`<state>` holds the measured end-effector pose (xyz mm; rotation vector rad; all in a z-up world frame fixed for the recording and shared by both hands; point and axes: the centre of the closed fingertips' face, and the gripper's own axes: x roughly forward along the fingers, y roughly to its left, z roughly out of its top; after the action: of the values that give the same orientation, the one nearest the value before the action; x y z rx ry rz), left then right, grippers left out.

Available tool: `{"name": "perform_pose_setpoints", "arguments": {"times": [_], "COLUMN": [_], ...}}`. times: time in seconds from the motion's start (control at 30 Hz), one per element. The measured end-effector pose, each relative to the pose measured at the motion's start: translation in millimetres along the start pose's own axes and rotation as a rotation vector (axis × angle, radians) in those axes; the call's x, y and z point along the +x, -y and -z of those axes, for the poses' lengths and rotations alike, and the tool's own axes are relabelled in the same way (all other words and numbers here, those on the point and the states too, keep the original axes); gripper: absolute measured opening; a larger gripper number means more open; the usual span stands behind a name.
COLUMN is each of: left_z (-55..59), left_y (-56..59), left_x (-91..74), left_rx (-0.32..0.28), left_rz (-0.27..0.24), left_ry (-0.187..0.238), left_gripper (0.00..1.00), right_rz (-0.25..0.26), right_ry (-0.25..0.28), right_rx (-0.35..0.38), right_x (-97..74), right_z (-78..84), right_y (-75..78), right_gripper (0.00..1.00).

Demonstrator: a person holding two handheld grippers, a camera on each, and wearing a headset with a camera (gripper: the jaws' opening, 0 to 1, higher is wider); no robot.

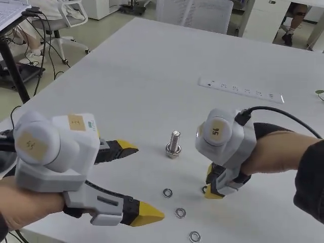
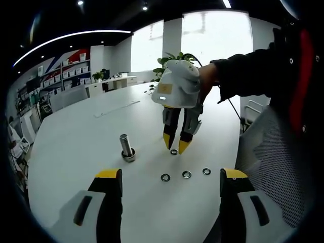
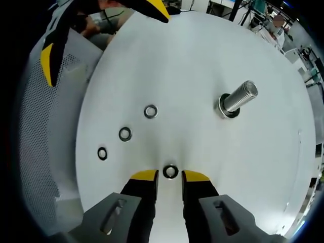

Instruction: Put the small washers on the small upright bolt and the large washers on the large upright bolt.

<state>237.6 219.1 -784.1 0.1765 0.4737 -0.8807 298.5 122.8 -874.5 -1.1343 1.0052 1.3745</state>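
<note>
An upright threaded steel bolt [image 1: 173,143] [image 2: 125,146] [image 3: 238,97] stands on the white table with a washer round its base. Three small washers [image 1: 180,212] [image 2: 187,174] [image 3: 125,133] lie in a row in front of it. A fourth washer [image 3: 170,171] [image 2: 174,152] lies flat on the table between the tips of my right gripper [image 1: 210,185] [image 2: 177,145] [image 3: 170,179], which points down, narrowly open, with a little gap on each side. My left gripper [image 1: 138,180] [image 2: 172,176] hovers wide open and holds nothing, left of the row.
A white power strip [image 1: 240,89] lies further back on the table. The table's near edge [image 1: 61,234] runs just under my hands. Office chairs [image 1: 195,12] stand beyond the far side.
</note>
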Motion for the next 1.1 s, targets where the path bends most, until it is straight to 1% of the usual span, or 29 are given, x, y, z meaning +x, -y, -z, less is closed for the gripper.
{"name": "perform_pose_setpoints", "arguments": {"times": [0.17,0.47,0.6,0.87,1.1], "left_z": [0.4,0.3,0.1,0.2,0.1], "left_y": [-0.3,0.1,-0.4,-0.2,-0.4], "left_x": [0.6,0.7,0.1,-0.2,-0.6], "left_rx": [-0.002,-0.004,-0.006,-0.005,-0.005], "left_rz": [-0.001,-0.004,-0.007,-0.007,-0.009], "left_ry": [0.002,0.005,0.008,0.009,0.009], "left_gripper": [0.79,0.78,0.78,0.78,0.78], "right_rz": [0.000,-0.001,-0.001,0.007,0.004], "right_ry": [-0.007,-0.005,-0.015,-0.017,-0.018], "right_rx": [-0.013,-0.002,-0.007,-0.001,0.003], "right_x": [2.0,2.5,2.3,1.8,1.7], "right_z": [2.4,2.2,1.9,1.9,2.1], "right_y": [0.1,3.4,2.4,2.3,2.3], "right_gripper": [0.18,0.15,0.15,0.14,0.13]}}
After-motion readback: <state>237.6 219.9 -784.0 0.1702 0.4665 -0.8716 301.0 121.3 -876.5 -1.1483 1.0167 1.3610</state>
